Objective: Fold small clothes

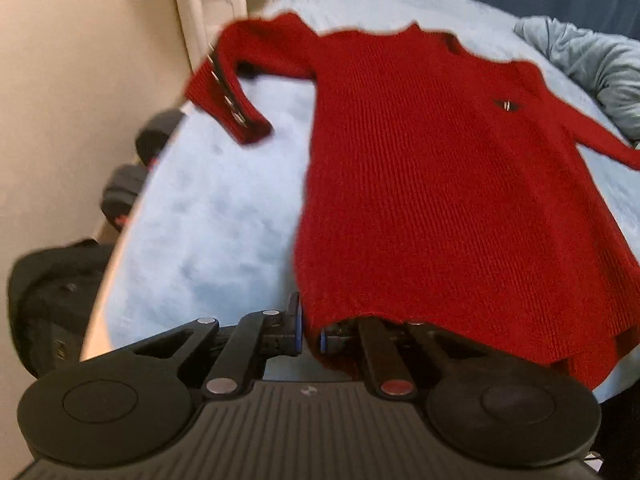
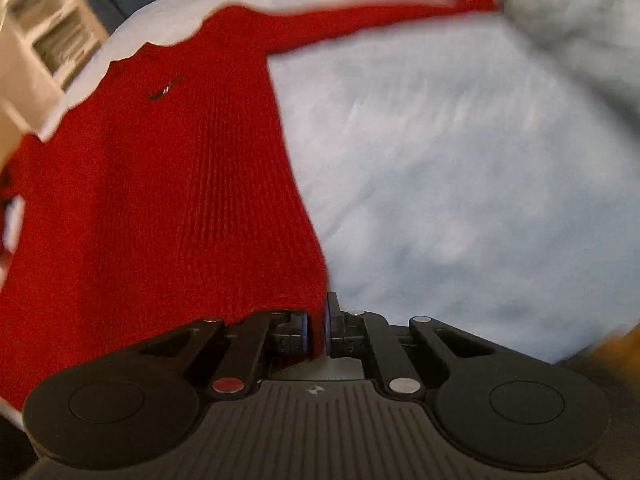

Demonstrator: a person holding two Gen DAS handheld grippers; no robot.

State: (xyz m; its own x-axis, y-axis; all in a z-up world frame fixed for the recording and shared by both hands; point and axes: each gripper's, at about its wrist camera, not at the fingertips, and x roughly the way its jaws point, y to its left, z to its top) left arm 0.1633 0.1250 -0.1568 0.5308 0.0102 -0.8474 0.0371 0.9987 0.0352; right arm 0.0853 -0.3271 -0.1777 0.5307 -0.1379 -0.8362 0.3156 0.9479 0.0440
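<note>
At your far left, beside the bed, a black bag (image 1: 48, 300) sits on the floor, with two dark dumbbells (image 1: 132, 176) further along the bed's edge by the wall. The pale blue blanket (image 1: 208, 216) covers the bed, and the red sweater (image 1: 432, 168) lies spread on it, neck away from you. Its left sleeve (image 1: 232, 84) is bent back toward you, showing a dark strip with metal rings. Your left gripper (image 1: 310, 334) is pinched on the hem at the sweater's lower left corner, the knit bunched between the blue pads. A small dark emblem (image 1: 507, 105) marks the chest. Your right gripper (image 2: 317, 330) is clamped on the lower right corner of the hem. The right sleeve (image 2: 380, 14) stretches straight out toward a crumpled grey cloth (image 2: 568, 28) at the bed's far right.
</note>
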